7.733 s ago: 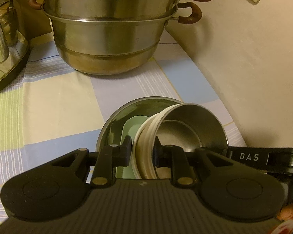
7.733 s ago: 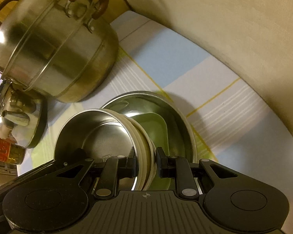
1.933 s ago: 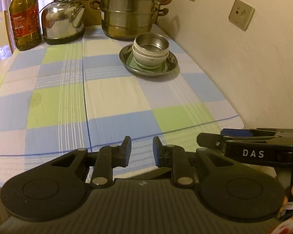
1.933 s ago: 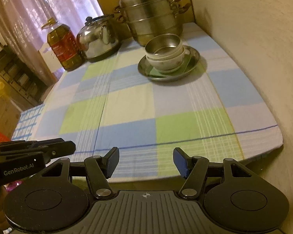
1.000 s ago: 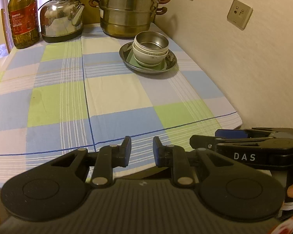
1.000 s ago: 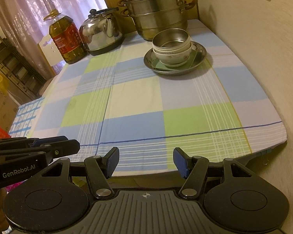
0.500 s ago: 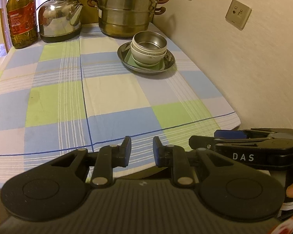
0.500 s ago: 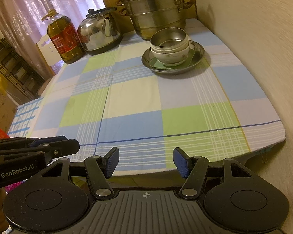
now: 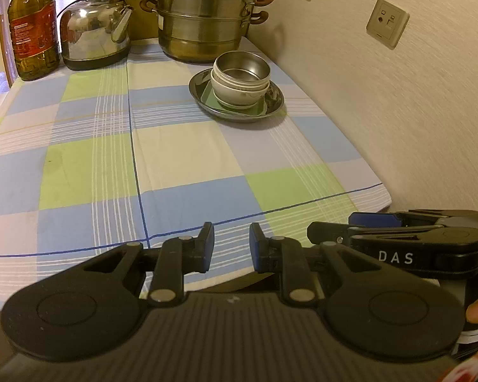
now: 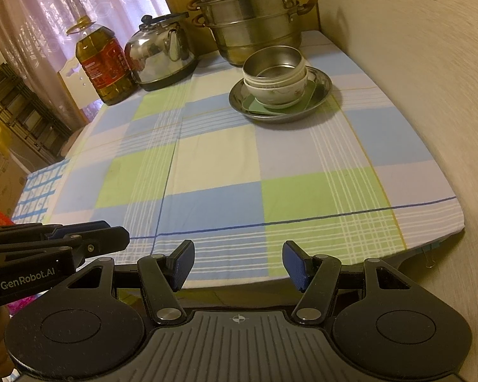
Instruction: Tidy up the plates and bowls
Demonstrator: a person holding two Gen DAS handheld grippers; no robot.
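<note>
step: stack looks done, bowls (image 9: 240, 79) nested on steel plate (image 9: 277, 102) nr steamer pot (image 9: 204, 16) | L gripper (image 9: 228, 248) narrow gap, empty; R gripper (image 10: 238, 265) wide, empty | next: prob none, check stack sits level

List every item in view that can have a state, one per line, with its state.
Left gripper: jaws slightly apart, empty.
Right gripper: jaws wide open, empty.
Steel bowl: upright, nested on top of the white bowls.
White bowls: stacked upright on the green plate.
Green plate: flat in the steel dish.
Steel dish: flat on the tablecloth.
Steamer pot: lid on.
Kettle: lid on.
Oil bottle: upright, capped.
</note>
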